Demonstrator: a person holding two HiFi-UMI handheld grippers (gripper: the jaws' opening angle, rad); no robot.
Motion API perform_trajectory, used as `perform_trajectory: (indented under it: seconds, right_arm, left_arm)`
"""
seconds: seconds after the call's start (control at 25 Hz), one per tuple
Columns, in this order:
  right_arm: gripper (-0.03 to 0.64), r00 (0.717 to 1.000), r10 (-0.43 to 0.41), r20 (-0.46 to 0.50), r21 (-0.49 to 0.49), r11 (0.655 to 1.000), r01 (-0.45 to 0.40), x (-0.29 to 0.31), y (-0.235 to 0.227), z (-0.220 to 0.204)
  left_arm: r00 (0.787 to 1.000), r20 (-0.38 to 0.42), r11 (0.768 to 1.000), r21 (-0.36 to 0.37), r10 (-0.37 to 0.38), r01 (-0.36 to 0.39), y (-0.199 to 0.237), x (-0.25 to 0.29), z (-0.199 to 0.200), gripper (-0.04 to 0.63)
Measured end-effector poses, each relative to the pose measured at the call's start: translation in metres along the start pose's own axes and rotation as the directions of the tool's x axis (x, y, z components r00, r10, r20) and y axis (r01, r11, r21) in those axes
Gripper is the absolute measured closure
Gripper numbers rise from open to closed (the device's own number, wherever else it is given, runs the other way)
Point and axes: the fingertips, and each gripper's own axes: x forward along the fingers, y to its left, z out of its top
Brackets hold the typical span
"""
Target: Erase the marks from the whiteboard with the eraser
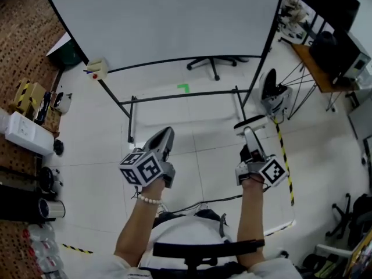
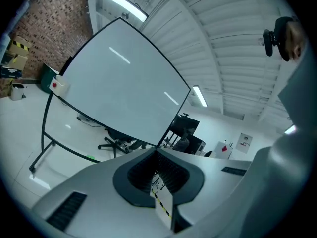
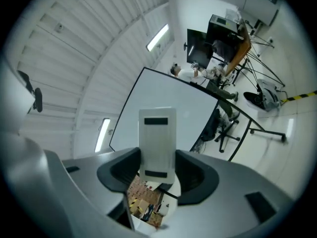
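Observation:
The whiteboard [image 1: 168, 22] stands on a black frame ahead of me, and I see no marks on its pale surface. In the right gripper view, my right gripper [image 3: 157, 155] is shut on a white flat eraser [image 3: 157, 135] with two black strips, raised toward the whiteboard [image 3: 173, 100]. In the head view that right gripper [image 1: 249, 133] hovers low, in front of the board's right leg. My left gripper [image 1: 167, 133] is beside it to the left, shut and holding nothing. In the left gripper view, the left gripper [image 2: 156, 152] has its jaws meeting at the tip, and the whiteboard [image 2: 119, 88] is far off.
A cream box with a red spot [image 1: 97, 68] hangs on the board's left frame. An office chair [image 1: 212, 63] stands behind the board. A desk [image 1: 322, 68], a bag [image 1: 273, 95] and striped floor tape [image 1: 285, 156] are on the right. Boxes and gear [image 1: 29, 132] are on the left.

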Motion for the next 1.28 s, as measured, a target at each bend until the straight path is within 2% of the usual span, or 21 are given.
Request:
perform_trajectory:
  seconds: [0.08, 0.2, 0.28, 0.36, 0.44, 0.56, 0.64, 0.72, 1.04, 1.28]
  right_arm:
    - [0.368, 0.998, 0.059, 0.021, 0.017, 0.998, -0.060, -0.007, 0.015, 0.001]
    - [0.368, 0.991, 0.136, -0.005, 0.016, 0.991, -0.136, 0.000, 0.051, -0.015]
    - [0.370, 0.986, 0.165, -0.024, -0.006, 0.986, -0.165, 0.008, 0.074, -0.026]
    - [0.370, 0.985, 0.159, -0.061, -0.053, 0.985, -0.163, 0.020, 0.094, -0.040]
    - [0.370, 0.985, 0.124, -0.123, -0.154, 0.978, -0.143, 0.035, 0.112, -0.057]
    - [0.370, 0.979, 0.049, -0.198, -0.332, 0.936, -0.114, 0.056, 0.131, -0.083]
    - [0.370, 0.974, -0.038, -0.222, -0.470, 0.880, -0.073, 0.064, 0.137, -0.104]
    - [0.370, 0.969, -0.097, -0.229, -0.556, 0.829, -0.048, 0.067, 0.142, -0.121]
    - [0.370, 0.944, -0.217, -0.247, -0.636, 0.772, 0.010, 0.067, 0.133, -0.167]
    - [0.370, 0.931, -0.265, -0.250, -0.647, 0.761, 0.044, 0.064, 0.127, -0.181]
  left_arm:
    - [1.000, -0.014, 1.000, 0.013, 0.001, -0.001, -0.008, -0.003, -0.002, 0.606]
    - [1.000, -0.003, 0.999, 0.038, 0.028, -0.028, -0.006, -0.019, 0.006, 0.606]
    - [0.999, 0.008, 0.996, 0.067, 0.051, -0.052, -0.001, -0.032, 0.012, 0.606]
    - [0.997, 0.012, 0.993, 0.096, 0.072, -0.073, 0.007, -0.044, 0.017, 0.607]
    - [0.996, 0.020, 0.988, 0.124, 0.089, -0.091, 0.014, -0.058, 0.026, 0.606]
    - [0.993, 0.041, 0.981, 0.158, 0.107, -0.112, 0.026, -0.077, 0.043, 0.607]
    - [0.992, 0.047, 0.977, 0.170, 0.119, -0.126, 0.035, -0.090, 0.052, 0.606]
    - [0.989, 0.050, 0.972, 0.187, 0.137, -0.144, 0.042, -0.098, 0.058, 0.606]
    - [0.988, 0.016, 0.968, 0.200, 0.153, -0.154, 0.057, -0.110, 0.066, 0.606]
    - [0.987, 0.003, 0.957, 0.243, 0.163, -0.159, 0.060, -0.115, 0.072, 0.606]
